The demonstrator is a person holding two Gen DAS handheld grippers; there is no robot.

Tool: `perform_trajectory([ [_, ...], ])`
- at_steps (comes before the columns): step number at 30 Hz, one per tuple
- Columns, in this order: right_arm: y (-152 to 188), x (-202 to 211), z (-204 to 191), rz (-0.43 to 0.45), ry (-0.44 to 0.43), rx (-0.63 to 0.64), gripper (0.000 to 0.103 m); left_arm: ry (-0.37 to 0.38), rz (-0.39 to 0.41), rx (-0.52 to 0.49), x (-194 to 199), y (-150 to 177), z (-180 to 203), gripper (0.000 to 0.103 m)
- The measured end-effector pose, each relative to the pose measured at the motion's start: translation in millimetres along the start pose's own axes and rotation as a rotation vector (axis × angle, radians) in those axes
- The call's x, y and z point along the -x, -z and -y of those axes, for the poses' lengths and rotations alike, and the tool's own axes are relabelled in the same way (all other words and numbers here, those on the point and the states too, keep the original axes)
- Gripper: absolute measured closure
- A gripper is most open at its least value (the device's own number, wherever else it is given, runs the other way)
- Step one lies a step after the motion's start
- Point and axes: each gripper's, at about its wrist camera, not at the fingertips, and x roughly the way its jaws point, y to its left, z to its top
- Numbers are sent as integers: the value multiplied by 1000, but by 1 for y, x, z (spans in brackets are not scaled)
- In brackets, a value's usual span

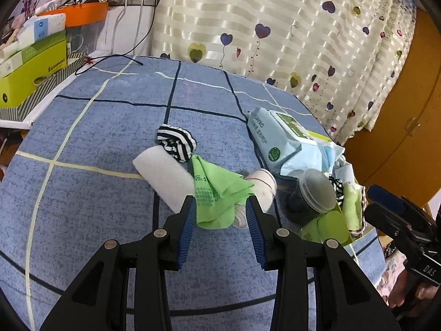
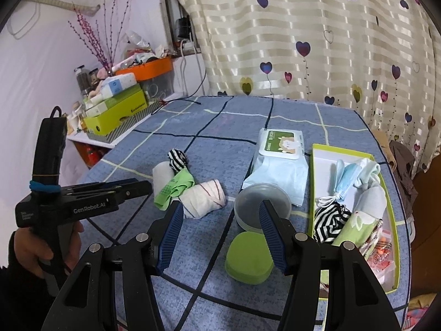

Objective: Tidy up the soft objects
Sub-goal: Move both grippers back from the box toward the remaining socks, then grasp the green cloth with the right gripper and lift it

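Hovering: left hand-held gripper [image 1: 222, 207] hangs over the bench [image 1: 82, 193], released, blue pads either side of the green cloth [image 1: 215, 190] without pinching it.
Green cloth: crumpled, centre of the pile, touching the white roll [image 1: 162, 176] at its 9 o'clock.
Striped sock: balled black-and-white sock [image 1: 176, 142] at the cloth's 11 o'clock, resting against the white roll.
Beige roll: rolled cloth [image 1: 261, 184] with thin stripes at the green cloth's 3 o'clock, touching it.
Right hand-held gripper [image 2: 222, 229]: released, empty, above the green case [image 2: 248, 259] and round tub [image 2: 259, 204].
Box: green-rimmed box [image 2: 319, 165] at 3 o'clock holds masks, another striped sock and rolled cloths.
Wipes: pack [image 2: 278, 162] lies between pile and box.
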Motion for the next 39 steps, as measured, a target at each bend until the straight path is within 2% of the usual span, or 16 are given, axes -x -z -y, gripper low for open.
perform_trajectory([
  [5, -7, -14, -8, -17, -23, 27, 46, -22, 4, 34, -3, -3, -15, 64],
  [14, -28, -68, -38, -96, -92, 88, 46, -41, 25, 94, -2, -6, -47, 64],
  [23, -44, -142, -62, -251, -113, 160, 46, -20, 43, 130, -4, -11, -69, 64],
  [28, -43, -181, -67, -372, -68, 205, 46, -9, 38, 148, -7, -11, -79, 64],
  [32, -40, -193, -71, -420, -62, 249, 46, 1, 34, 157, -10, -11, -83, 64],
  [34, -40, -193, -71, -427, -68, 265, 53, 5, 31, 160, -11, -11, -84, 64],
  [36, -39, -193, -74, -434, -85, 284, 76, 8, 26, 161, -12, -11, -85, 64],
  [39, -38, -187, -77, -412, -74, 305, 91, 14, 24, 160, -13, -11, -84, 64],
])
